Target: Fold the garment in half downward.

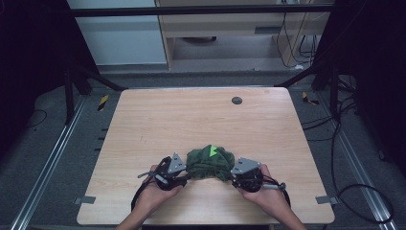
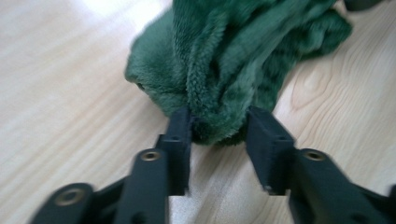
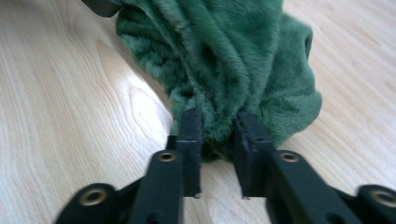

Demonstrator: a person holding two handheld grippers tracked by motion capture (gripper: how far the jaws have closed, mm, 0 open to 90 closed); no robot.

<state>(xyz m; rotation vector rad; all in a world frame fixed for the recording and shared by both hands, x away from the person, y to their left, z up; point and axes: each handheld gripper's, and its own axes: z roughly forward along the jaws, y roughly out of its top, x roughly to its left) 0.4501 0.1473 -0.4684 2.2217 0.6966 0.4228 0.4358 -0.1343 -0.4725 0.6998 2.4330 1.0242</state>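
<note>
Looking down on a pale wood-grain table [image 1: 158, 120], catching soft light on its top and carrying a small dark disc [image 1: 236, 100] near its far edge. Resting on grey carpet [image 1: 43, 120], with metal rails [image 1: 48, 163] running along both sides and yellow-and-black tape marks [image 1: 103, 102] lying by the far corners. Leaning in from the far corners, black frame struts [image 1: 98, 79], meeting a dark crossbar [image 1: 201, 10] overhead. Standing behind, a white panel [image 1: 119, 38] beside a light wooden cabinet [image 1: 230, 24], with cables [image 1: 292, 43] hanging at its right. Trailing over the floor at right, black cords [image 1: 354, 191].
</note>
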